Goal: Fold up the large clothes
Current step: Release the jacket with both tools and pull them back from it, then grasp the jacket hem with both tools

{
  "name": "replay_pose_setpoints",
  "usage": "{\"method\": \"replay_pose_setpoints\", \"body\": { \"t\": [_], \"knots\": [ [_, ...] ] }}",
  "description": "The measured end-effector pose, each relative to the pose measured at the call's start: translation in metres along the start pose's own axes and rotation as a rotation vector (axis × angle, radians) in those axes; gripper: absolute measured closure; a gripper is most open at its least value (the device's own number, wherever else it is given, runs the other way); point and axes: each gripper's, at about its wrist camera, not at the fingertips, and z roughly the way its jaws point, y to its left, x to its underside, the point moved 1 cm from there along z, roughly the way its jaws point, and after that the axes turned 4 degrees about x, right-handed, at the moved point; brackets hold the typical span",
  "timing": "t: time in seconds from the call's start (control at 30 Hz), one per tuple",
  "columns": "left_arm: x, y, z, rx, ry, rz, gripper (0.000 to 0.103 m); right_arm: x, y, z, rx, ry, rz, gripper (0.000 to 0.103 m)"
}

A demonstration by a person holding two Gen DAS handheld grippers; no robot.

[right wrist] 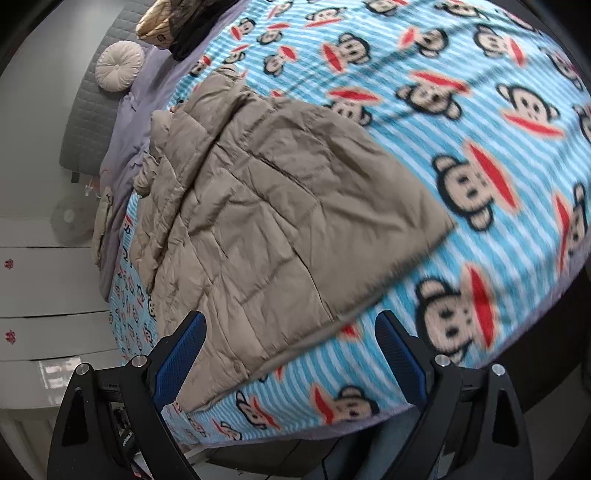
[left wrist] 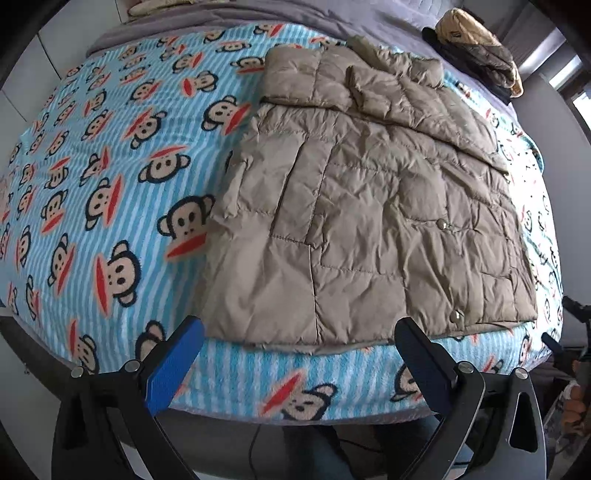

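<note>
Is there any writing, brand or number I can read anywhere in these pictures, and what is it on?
None can be read.
Blanket: monkey faces only; at its edge, blue marks that may be letters, too distorted to read.
Bag: a small dark patch, too small to read.
Jacket: plain snaps, no visible label.
Drawer fronts: small red marks, too blurred to read.

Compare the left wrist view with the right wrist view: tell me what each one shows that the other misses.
Only the left wrist view shows the snap buttons on the jacket and the other gripper at its right edge. Only the right wrist view shows the round cushion and the white drawers. Both show the tan quilted jacket on the monkey-print blanket, with open jaws holding nothing.
</note>
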Motion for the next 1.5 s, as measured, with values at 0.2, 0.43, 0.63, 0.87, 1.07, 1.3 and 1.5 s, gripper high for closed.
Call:
{"method": "replay_pose_setpoints", "body": {
  "t": [0.2,0.43,0.63,0.87,1.07,1.3,1.5],
  "knots": [
    [0.016,0.008,0.004,0.011,0.005,-0.082,0.000,0.001,-0.014,0.000,-0.008,0.032,0.019,0.009],
    [0.041,0.010,0.040,0.079,0.083,-0.222,0.000,-0.002,-0.047,0.012,0.010,0.105,0.059,0.009],
    [0.041,0.021,0.065,0.207,0.103,-0.322,0.000,-0.003,-0.064,0.031,-0.096,0.127,0.149,0.009],
    [0.020,0.025,0.103,0.323,0.129,-0.394,0.000,-0.010,-0.054,0.052,-0.169,0.113,0.215,0.009],
    [-0.001,0.018,0.117,0.346,0.130,-0.361,0.000,-0.019,-0.044,0.063,-0.184,0.110,0.244,0.009],
    [-0.008,0.010,0.132,0.295,0.156,-0.303,0.000,-0.021,-0.042,0.079,-0.156,0.095,0.285,0.009],
    [-0.012,0.008,0.131,0.300,0.157,-0.264,0.000,-0.022,-0.034,0.086,-0.172,0.080,0.305,0.009]
  ]
}}
